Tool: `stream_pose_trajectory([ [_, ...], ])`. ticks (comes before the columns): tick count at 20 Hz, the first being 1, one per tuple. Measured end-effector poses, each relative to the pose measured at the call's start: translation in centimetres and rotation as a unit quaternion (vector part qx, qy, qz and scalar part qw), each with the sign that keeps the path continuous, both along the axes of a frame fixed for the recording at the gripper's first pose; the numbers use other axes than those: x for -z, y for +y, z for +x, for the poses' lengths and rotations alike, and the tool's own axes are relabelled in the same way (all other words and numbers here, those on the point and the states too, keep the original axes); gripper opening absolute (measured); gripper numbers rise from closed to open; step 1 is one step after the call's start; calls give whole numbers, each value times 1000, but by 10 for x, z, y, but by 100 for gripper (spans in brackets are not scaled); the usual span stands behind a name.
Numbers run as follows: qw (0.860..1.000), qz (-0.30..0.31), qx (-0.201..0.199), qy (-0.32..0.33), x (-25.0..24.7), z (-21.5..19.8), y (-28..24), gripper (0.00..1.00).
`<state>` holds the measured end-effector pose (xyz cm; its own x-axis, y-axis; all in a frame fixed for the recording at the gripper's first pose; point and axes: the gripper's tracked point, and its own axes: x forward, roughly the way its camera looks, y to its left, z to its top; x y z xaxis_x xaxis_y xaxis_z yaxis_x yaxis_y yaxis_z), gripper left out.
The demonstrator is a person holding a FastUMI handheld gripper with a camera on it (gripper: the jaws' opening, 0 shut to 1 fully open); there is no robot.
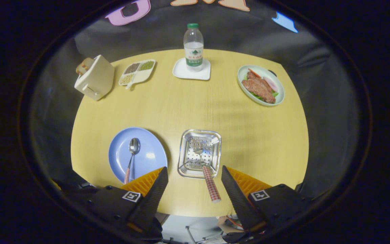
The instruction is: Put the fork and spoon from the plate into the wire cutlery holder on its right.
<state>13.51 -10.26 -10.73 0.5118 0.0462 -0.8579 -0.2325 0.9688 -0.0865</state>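
A blue plate (pixel 147 159) lies on the yellow table just ahead of my left finger. On it rests a spoon (pixel 131 156) with a red checked handle pointing toward me. To the plate's right stands the perforated metal cutlery holder (pixel 185 152). A fork (pixel 206 169) lies in it, tines inside, its red checked handle sticking out over the near rim between my fingers. My gripper (pixel 194 176) is open above the table's near edge, touching nothing.
At the far side stand a cream toaster (pixel 95 78), a divided dish of grains (pixel 137 72), a water bottle (pixel 193 45) on a white coaster (pixel 183 73), and a green plate of meat (pixel 261 86). Bare tabletop lies right of the holder.
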Motion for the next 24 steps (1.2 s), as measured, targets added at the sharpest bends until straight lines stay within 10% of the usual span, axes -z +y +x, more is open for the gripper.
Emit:
stream_pose_trajectory([
  [13, 953, 106, 52, -278, -58, -55, 88, 100],
  [24, 944, 111, 88, -297, 54, -90, 138, 98],
])
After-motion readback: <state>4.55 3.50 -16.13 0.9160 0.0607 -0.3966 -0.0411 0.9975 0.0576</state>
